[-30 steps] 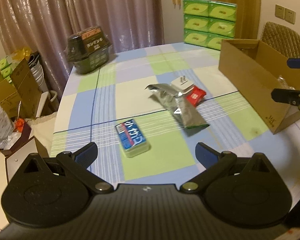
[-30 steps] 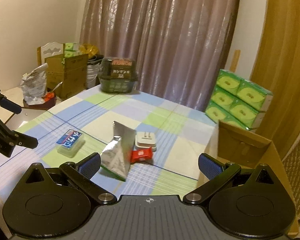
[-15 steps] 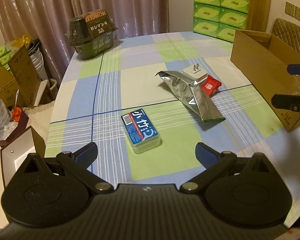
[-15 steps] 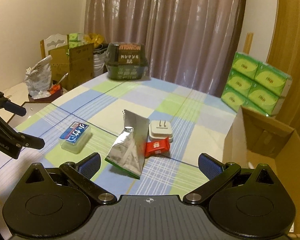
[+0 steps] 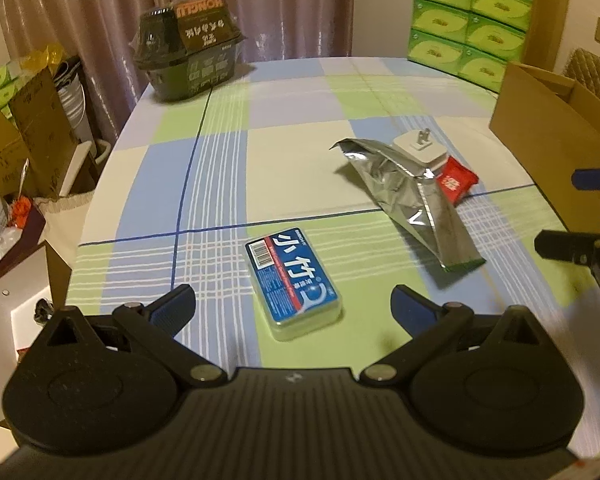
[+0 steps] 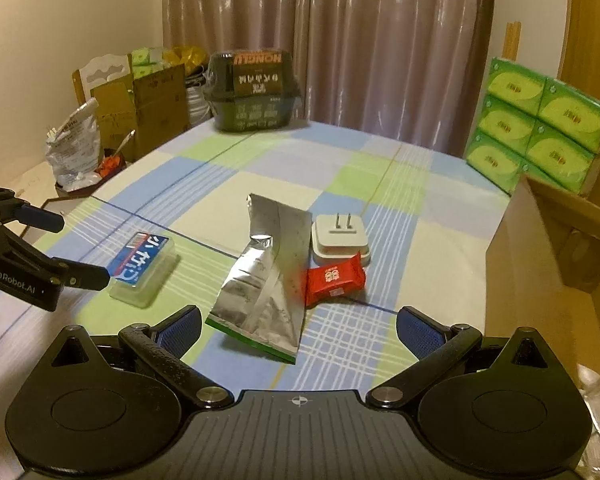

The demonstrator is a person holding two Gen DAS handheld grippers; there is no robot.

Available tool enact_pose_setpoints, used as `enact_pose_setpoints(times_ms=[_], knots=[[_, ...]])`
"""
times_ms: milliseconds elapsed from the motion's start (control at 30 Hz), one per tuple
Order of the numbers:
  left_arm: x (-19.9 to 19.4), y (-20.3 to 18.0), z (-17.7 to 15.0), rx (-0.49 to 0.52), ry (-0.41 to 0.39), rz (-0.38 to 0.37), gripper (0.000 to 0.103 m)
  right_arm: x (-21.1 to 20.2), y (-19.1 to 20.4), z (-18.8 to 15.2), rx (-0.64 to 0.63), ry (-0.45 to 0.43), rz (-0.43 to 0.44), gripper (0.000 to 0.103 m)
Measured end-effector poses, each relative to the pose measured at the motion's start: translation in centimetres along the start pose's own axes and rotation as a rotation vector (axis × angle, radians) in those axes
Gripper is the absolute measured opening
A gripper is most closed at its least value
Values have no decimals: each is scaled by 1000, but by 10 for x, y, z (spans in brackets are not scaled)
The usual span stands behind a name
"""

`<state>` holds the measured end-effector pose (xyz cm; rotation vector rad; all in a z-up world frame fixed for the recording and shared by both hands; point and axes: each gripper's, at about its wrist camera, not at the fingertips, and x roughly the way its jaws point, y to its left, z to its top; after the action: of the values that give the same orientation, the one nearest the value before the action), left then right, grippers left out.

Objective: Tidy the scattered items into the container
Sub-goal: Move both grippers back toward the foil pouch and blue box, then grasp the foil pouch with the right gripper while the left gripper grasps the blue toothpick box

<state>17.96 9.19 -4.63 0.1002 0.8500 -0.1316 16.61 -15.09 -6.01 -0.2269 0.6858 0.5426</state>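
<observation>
Hovering low over the checked tabletop [image 5: 220, 168], the left tongs [image 5: 292, 304] are standing spread with nothing between them, the blue-labelled plastic case [image 5: 294, 278] lying just ahead in the gap. The right tongs [image 6: 298, 326] are likewise gaping wide and holding nothing, facing the crumpled silver pouch [image 6: 266, 272]. A white plug adapter [image 6: 340, 238] and a red snack packet [image 6: 332, 282] are lying touching the pouch on its right. The open cardboard box [image 5: 556, 132] is sitting at the tabletop's right edge, well apart from the case.
</observation>
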Motion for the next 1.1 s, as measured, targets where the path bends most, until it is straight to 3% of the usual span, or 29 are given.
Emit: enact_pose_setpoints(times_ms=[333,533,833,933,1100], knots=[[40,8,6,-64,4,3,100,36,-2,4,0,27,13,101],[50,11,8,-87,-1,-2,90,58,-2,9,9,31,40,101],[62,15,12,-86,21,-6,65,87,1,27,16,49,81,100],[65,19,13,-93,26,-8,55,98,2,37,13,85,108,92],[66,23,13,-98,24,1,55,118,2,47,10,123,106,86]])
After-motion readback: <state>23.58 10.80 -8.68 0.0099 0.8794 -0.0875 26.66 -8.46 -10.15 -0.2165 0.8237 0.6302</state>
